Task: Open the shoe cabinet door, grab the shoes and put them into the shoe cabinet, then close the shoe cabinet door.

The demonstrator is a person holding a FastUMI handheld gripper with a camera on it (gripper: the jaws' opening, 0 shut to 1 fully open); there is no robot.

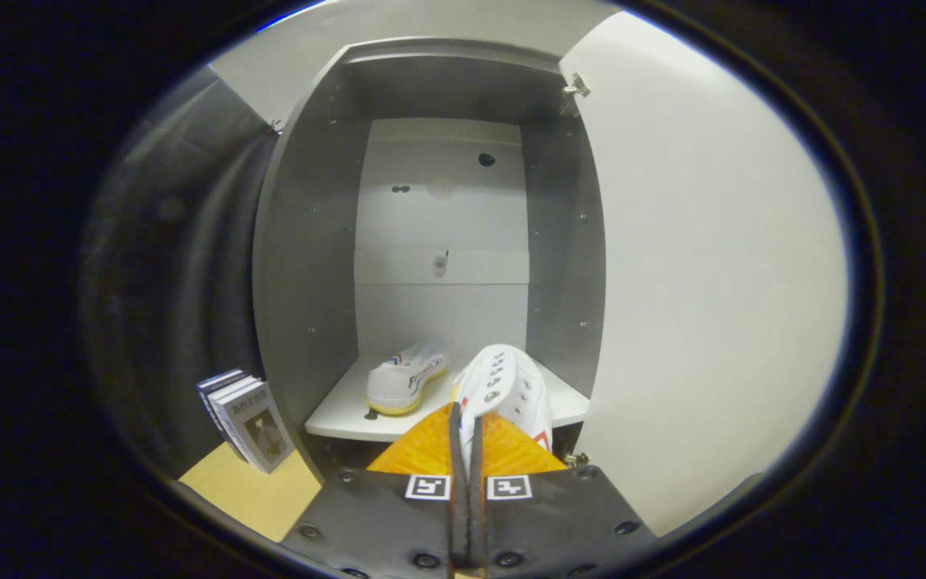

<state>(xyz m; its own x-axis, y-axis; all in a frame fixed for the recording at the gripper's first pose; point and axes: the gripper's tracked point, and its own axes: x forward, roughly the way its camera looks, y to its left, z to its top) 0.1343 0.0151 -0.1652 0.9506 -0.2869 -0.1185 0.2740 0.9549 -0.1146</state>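
Gripper (pixel 467 434): mine, fingers pressed nearly together, pinching the collar of a white canvas sneaker (pixel 506 390) that rises just ahead of them, toe pointing into the shoe cabinet (pixel 310 265). Second white sneaker (pixel 405 379): lying on the cabinet's white shelf (pixel 334 414), beyond my fingers and to the left, apart from the held one. Cabinet door (pixel 704 273): white, swung open at right. Books (pixel 244 418): leaning stack on the wooden floor (pixel 254 490), left of the cabinet.
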